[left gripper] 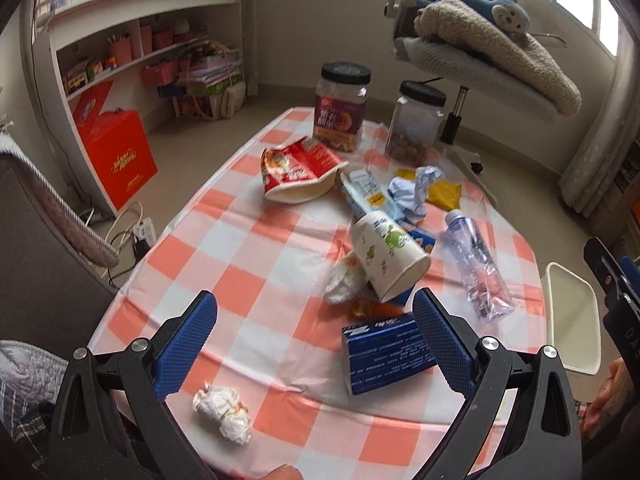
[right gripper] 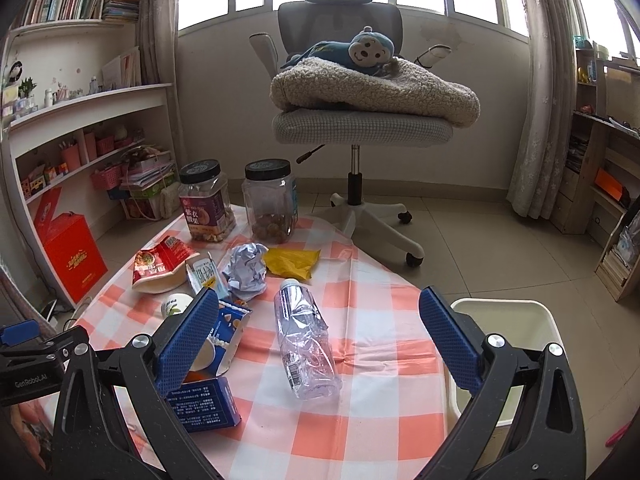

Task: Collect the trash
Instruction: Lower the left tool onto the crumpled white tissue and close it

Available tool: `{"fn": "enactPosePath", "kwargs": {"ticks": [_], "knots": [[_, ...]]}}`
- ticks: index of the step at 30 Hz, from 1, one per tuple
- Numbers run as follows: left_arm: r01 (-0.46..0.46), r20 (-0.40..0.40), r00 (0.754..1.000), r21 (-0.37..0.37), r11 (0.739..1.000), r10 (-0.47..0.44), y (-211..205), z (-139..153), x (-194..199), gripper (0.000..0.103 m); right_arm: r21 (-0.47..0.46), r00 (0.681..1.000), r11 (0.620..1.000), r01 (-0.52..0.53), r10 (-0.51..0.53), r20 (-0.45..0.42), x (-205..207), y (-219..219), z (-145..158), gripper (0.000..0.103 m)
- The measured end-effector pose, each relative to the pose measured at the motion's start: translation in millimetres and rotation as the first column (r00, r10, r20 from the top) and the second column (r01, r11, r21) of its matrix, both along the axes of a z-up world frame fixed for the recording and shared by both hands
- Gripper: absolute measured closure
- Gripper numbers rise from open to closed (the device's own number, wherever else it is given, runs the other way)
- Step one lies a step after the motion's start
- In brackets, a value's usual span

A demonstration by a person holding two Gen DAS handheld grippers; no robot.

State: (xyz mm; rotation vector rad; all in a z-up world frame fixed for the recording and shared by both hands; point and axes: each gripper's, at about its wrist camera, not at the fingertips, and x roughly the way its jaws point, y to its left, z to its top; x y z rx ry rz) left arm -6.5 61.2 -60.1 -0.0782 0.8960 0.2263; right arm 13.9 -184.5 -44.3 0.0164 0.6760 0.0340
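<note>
Trash lies scattered on a table with an orange-and-white checked cloth (left gripper: 256, 280). My left gripper (left gripper: 316, 320) is open above the near part of the table; a crumpled white paper ball (left gripper: 222, 412) lies below its left finger and a blue box (left gripper: 384, 356) beside its right finger. A tipped paper cup (left gripper: 388, 256), a red snack bag (left gripper: 300, 168), a crumpled bluish paper (left gripper: 414, 192) and a crushed clear bottle (left gripper: 478, 268) lie further in. My right gripper (right gripper: 320, 320) is open, hovering over the bottle (right gripper: 306, 340). A white bin (right gripper: 508, 332) stands off the table's right edge.
Two black-lidded jars (right gripper: 206, 204) (right gripper: 272, 206) stand at the table's far end, a yellow wrapper (right gripper: 292, 262) before them. Beyond is an office chair (right gripper: 360, 120) with a blanket and plush monkey. White shelves (left gripper: 132, 52) and a red box (left gripper: 120, 156) stand left.
</note>
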Motion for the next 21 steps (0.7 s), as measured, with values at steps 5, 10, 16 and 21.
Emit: {"fn": "enactPosePath", "kwargs": {"ticks": [5, 10, 16, 21], "knots": [[-0.125, -0.308, 0.951, -0.275, 0.953, 0.036, 48.2, -49.5, -5.9, 0.008, -0.074, 0.999, 0.996, -0.046, 0.045, -0.017, 8.0, 9.2, -9.8, 0.007], [-0.214, -0.44, 0.898, -0.418, 0.883, 0.009, 63.5, -87.9, -19.0, 0.008, -0.072, 0.996, 0.994, -0.08, 0.077, -0.038, 12.3, 18.6, -15.0, 0.007], [-0.279, -0.491, 0.87, -0.431, 0.859, 0.036, 71.9, -109.9, -25.3, 0.023, -0.063, 0.994, 0.994, -0.093, 0.089, -0.064, 14.8, 24.0, -21.9, 0.007], [-0.3, -0.514, 0.857, -0.422, 0.855, 0.046, 74.2, -127.2, -18.9, 0.042, -0.029, 0.991, 0.996, -0.086, 0.083, -0.104, 20.5, 20.5, -26.7, 0.007]]}}
